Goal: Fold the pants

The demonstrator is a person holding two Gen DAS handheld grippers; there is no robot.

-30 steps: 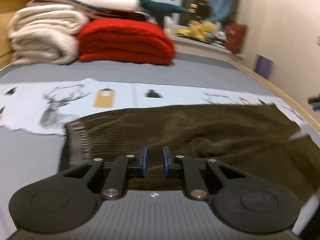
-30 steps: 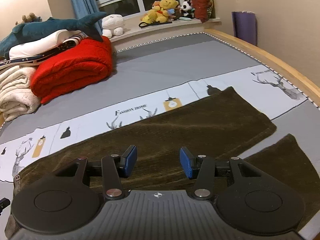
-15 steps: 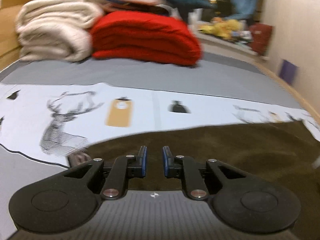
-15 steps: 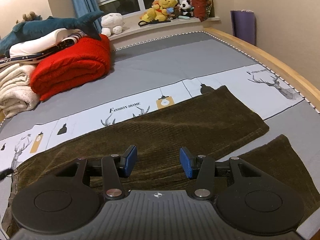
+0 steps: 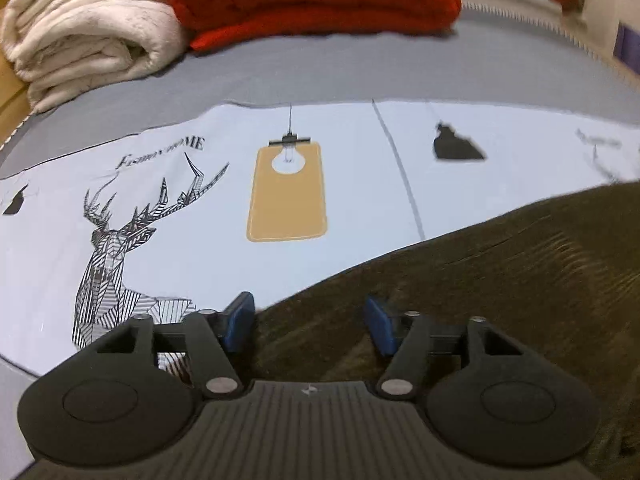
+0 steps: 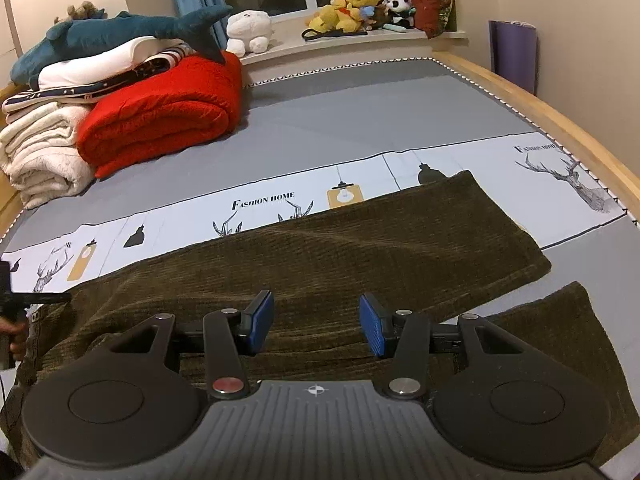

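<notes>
Dark olive corduroy pants [image 6: 360, 248] lie flat across the bed, with the two legs spread apart at the right. My right gripper [image 6: 316, 320] hovers over the middle of them, open, with nothing between its blue pads. In the left wrist view the pants [image 5: 500, 280] fill the lower right. My left gripper [image 5: 309, 316] hangs low over their far edge near the waist end. Its jaws are opening and the pads press on nothing. The cloth edge lies beneath the gap. A dark bit of that gripper [image 6: 32, 299] shows at the left rim of the right wrist view.
The bed has a grey sheet with a white printed band [image 5: 160, 208]. A red blanket [image 6: 160, 108], a cream blanket [image 6: 40, 152] and a blue shark plush [image 6: 120, 32] are stacked at the back left. Plush toys [image 6: 352, 4] line the windowsill. A wooden bed rail [image 6: 560, 120] runs along the right.
The left gripper has swept down and across the pants to their far edge, and its jaws have gone from nearly shut to wide apart. The right gripper has hardly moved.
</notes>
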